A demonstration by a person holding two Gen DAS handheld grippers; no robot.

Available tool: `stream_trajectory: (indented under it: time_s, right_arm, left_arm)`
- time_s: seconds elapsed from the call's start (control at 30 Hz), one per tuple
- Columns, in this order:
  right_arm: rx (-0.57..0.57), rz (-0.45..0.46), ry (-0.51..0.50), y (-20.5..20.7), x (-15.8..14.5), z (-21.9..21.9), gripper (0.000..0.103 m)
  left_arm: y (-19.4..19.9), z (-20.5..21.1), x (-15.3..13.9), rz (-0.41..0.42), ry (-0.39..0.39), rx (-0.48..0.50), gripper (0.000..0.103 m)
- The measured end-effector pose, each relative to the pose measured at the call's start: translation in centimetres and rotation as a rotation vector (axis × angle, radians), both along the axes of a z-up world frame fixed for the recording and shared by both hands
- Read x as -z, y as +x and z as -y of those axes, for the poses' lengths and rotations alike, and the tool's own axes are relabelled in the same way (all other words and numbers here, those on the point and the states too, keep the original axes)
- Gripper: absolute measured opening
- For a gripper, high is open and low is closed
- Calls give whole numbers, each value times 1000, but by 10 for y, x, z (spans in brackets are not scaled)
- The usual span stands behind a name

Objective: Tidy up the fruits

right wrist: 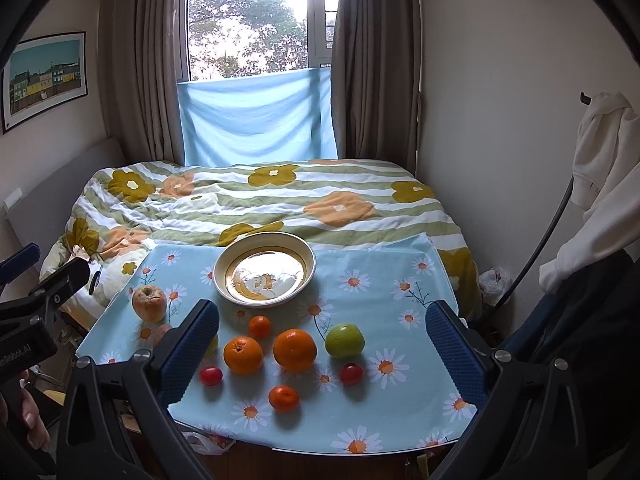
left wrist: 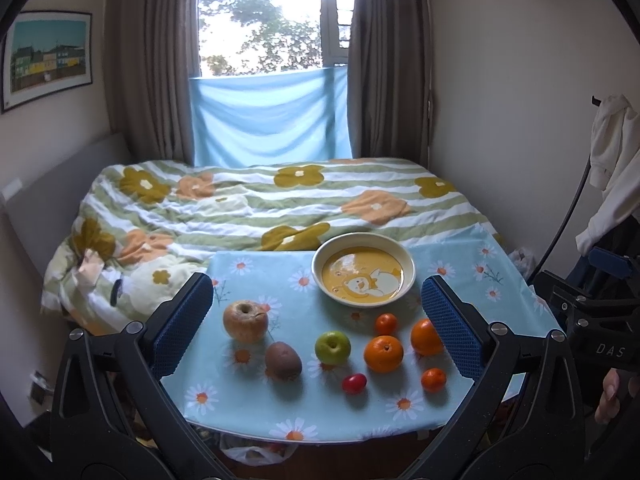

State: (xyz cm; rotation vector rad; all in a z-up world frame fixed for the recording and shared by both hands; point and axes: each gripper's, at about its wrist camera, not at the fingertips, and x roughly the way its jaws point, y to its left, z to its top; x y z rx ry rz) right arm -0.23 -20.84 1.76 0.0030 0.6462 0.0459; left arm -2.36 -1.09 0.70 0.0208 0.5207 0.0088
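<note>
Blue-padded fingers of the left gripper (left wrist: 316,322) stood wide apart w/ nothing between them, framing the fruit at lower centre of its view; the right gripper (right wrist: 322,342) was likewise spread & empty. Fruit all sat loose on the daisy tablecloth (left wrist: 256,268), none in the bowl (left wrist: 363,268), which sat behind them toward the bed (left wrist: 240,208). In the left view: wrinkled apple (left wrist: 245,321) at left, kiwi (left wrist: 283,361) just below-right of it, green apple (left wrist: 332,346) centre, cherry tomato (left wrist: 354,383) below that, big orange (left wrist: 383,353) & a second orange (left wrist: 426,337) partly hidden by the right finger pad, small mandarins (left wrist: 386,324) above & below. Right view showed a second tomato (right wrist: 351,373) & another green fruit (right wrist: 344,340); its left finger pad (right wrist: 188,356) blocked whatever lay behind it. Curtains (left wrist: 148,60) at upper frame.
</note>
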Motion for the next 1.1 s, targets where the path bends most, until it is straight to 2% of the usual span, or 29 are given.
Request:
stream_trajectory:
  time_s: [0.27, 0.5, 0.77, 1.1]
  right_arm:
    - [-62, -35, 10, 3, 4, 9, 103]
    - [-116, -108, 38, 15, 45, 6, 103]
    - [-111, -170, 51, 31, 87, -18, 103]
    - [-23, -261, 84, 57, 140, -53, 103]
  left_arm:
    - [-5, -1, 2, -22, 54, -82, 103]
    - [6, -13, 37, -101, 87, -109, 103]
    - [40, -32, 90, -224, 113, -29, 103]
    - [85, -48, 162, -368, 115, 126, 103]
